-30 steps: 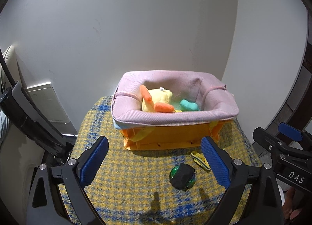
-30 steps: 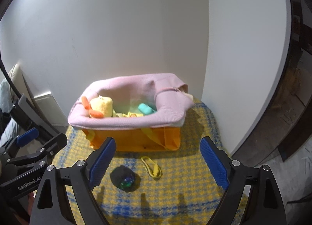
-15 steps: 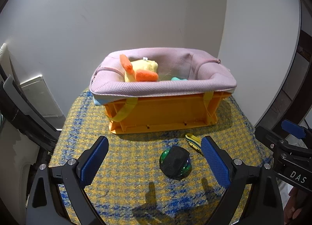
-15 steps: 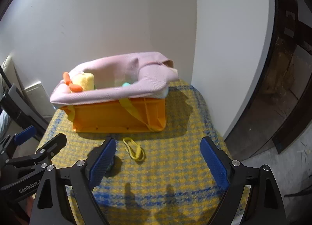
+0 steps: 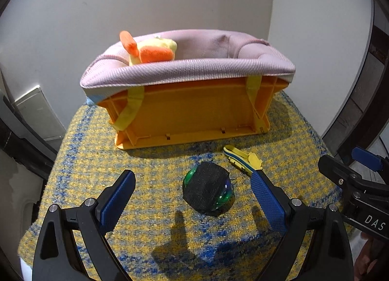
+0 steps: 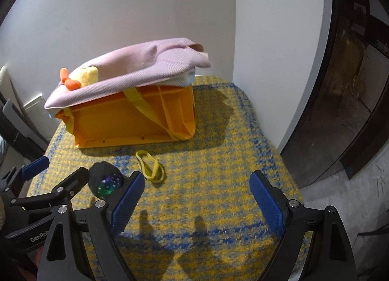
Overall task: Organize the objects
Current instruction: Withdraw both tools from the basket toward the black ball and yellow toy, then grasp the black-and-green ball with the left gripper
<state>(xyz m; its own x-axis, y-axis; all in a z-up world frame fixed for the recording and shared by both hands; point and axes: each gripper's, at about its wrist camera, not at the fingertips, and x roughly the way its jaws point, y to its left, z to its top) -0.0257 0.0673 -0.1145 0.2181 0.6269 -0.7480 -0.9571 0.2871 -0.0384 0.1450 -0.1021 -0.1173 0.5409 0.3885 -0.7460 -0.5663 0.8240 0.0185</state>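
A dark ball (image 5: 206, 191) with green showing lies on the yellow-and-blue cloth (image 5: 150, 159), a yellow strap (image 5: 240, 159) just beside it. Behind stands an orange crate (image 5: 194, 110) lined in pink, holding a plush toy (image 5: 150, 51). The left gripper (image 5: 192, 198) tilts down, jaws wide around the ball without touching; the right gripper (image 6: 197, 198) gapes empty.

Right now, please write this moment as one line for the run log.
left gripper: open, above ball | right gripper: open, empty | yellow strap: on cloth | basket: holds plush
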